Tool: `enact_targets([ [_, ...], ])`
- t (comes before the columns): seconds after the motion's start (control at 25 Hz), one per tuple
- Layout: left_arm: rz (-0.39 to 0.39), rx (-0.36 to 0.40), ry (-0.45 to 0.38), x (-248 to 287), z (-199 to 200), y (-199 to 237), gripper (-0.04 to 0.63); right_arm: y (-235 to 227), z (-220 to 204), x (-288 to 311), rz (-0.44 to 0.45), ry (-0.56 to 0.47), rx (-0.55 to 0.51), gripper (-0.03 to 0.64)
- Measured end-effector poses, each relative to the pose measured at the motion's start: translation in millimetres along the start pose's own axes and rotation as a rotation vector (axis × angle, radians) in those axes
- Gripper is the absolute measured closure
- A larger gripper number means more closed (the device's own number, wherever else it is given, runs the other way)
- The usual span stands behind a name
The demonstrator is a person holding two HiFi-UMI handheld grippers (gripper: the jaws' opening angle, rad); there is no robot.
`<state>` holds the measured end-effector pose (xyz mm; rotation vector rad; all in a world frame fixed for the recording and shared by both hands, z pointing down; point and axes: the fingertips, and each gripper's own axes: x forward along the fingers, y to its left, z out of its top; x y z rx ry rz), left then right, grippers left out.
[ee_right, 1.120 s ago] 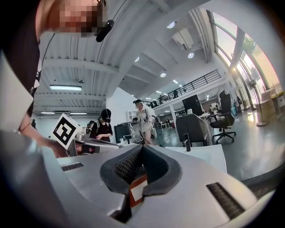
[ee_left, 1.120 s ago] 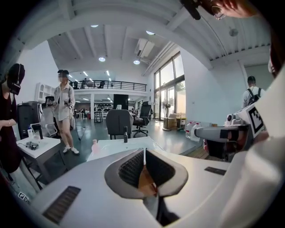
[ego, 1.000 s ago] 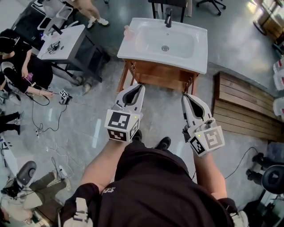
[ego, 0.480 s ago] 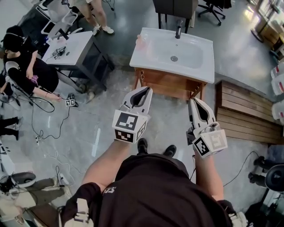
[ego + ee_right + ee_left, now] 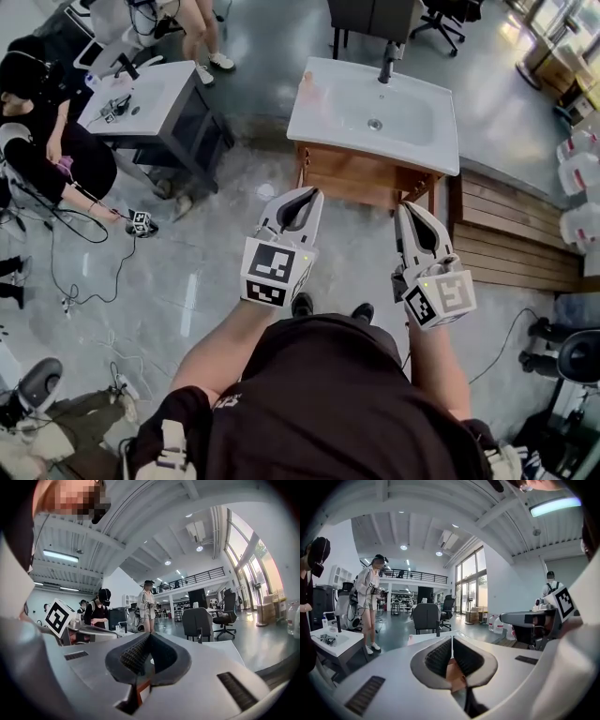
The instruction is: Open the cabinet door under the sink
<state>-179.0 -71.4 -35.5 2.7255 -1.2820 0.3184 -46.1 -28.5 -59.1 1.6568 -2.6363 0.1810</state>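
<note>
A white sink [image 5: 375, 103] with a dark faucet sits on a wooden cabinet [image 5: 361, 178], whose front faces me across the grey floor. My left gripper [image 5: 316, 191] is held out toward the cabinet's left part, short of it, with its jaws shut and empty. My right gripper [image 5: 401, 206] points at the cabinet's right leg, also shut on nothing. In the left gripper view the left gripper [image 5: 452, 638] has its tips together, with brown wood showing behind the pads. In the right gripper view the right gripper [image 5: 149, 635] is shut too, and the sink top [image 5: 229, 651] lies ahead.
A second white sink stand [image 5: 141, 89] is at the left, with a seated person [image 5: 37, 141] and floor cables beside it. Wooden decking [image 5: 506, 225] and water jugs [image 5: 577, 178] lie to the right. Chairs [image 5: 441, 14] stand behind the sink.
Both grippers have moved forward together toward the cabinet as I step closer. Their jaws stay together throughout.
</note>
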Motion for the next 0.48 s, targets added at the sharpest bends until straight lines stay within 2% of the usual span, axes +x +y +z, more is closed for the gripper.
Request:
enact_targets([
  [0.36,-0.012,0.027,-0.031,-6.5,1.4,15.7,0.571,18.9,-12.1,4.9,-0.041,0.029,-0.013,0.606],
  [0.48,-0.015,0.024,-0.035,-5.6,2.6,14.8,0.571,18.9,-14.2,5.8,-0.030,0.039,-0.022,0.606],
])
